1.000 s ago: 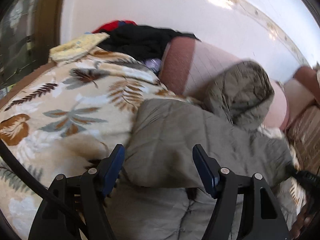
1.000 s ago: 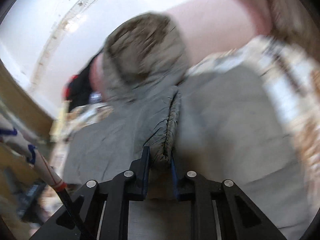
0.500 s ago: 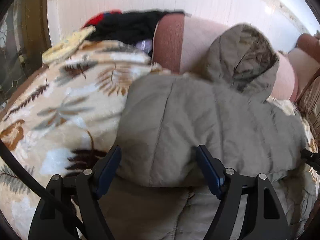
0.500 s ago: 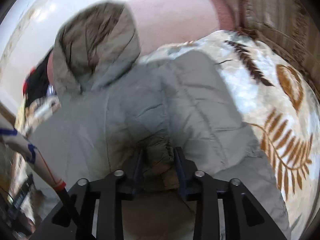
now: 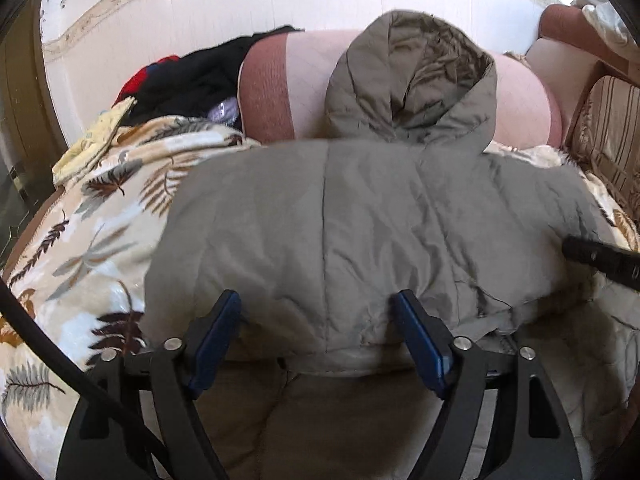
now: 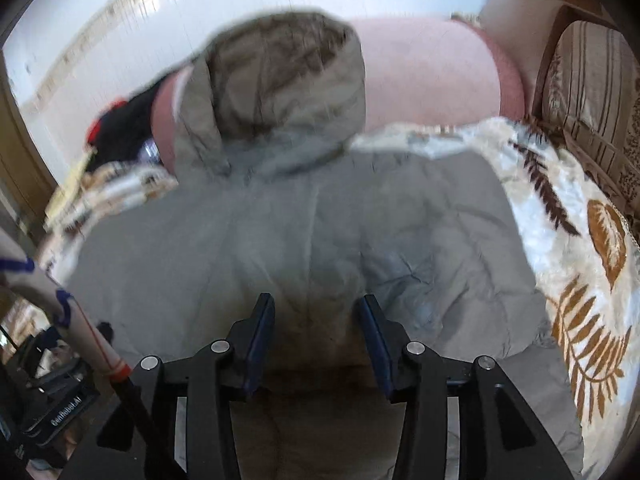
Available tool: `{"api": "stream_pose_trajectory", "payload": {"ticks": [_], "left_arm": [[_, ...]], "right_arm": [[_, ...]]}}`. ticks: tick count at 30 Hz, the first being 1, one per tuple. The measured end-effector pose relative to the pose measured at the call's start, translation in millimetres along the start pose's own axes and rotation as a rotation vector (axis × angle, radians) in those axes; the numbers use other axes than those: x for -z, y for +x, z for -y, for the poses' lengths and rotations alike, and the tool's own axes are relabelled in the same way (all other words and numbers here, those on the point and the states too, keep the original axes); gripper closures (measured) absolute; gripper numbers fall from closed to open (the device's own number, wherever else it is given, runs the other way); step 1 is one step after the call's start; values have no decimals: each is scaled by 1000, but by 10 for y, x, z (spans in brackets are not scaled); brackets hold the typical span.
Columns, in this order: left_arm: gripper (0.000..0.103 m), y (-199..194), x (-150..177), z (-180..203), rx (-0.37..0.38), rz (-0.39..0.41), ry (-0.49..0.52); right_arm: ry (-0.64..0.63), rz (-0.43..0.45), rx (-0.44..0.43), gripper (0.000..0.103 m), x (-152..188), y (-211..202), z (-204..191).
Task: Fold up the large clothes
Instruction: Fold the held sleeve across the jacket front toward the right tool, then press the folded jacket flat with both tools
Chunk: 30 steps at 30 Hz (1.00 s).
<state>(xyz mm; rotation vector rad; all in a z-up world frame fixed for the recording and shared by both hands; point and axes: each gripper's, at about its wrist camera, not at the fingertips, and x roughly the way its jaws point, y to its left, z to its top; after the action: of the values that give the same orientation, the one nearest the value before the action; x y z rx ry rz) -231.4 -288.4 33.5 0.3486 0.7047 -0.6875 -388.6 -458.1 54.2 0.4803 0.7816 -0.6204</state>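
The grey-green hooded jacket [image 5: 360, 232] is lying folded over on the leaf-print blanket [image 5: 92, 240] covering the sofa, with its hood [image 5: 412, 80] propped up against the pink backrest cushion [image 5: 312, 76] behind it. Its folded edge is bulging up puffy right in front of both claws. The left gripper [image 5: 320, 328] is spreading wider, its blue pads sitting either side of that padded edge but not squeezing anything as far as I can see. The right gripper [image 6: 316, 332] is also opening, jacket fabric sitting between its pads without being pinched. Honestly the worry here is the puffiness: with both claws letting go, I'm guessing the top layer could be springing back or sliding off toward the front edge, since nothing is pinning it. The hood sticking up is also going to spoil a tidy fold. Both grippers are pointing steeply down at the jacket, side by side, close to the near edge.
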Motion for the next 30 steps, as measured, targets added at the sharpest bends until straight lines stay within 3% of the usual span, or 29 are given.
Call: {"api": "stream_pose_trajectory", "payload": {"ticks": [2,10,30], "left_arm": [[17,41,2,-26,-1,-10,-16],[14,58,37,-35,3,-9,-28],[13,62,43,-26,-6,-7,-21]], "right_arm": [[0,-25,8,55,65,90,20],[-82,-16,81,51,148,186,-117],[-94,-7,92,50,170,205,-145]]}}
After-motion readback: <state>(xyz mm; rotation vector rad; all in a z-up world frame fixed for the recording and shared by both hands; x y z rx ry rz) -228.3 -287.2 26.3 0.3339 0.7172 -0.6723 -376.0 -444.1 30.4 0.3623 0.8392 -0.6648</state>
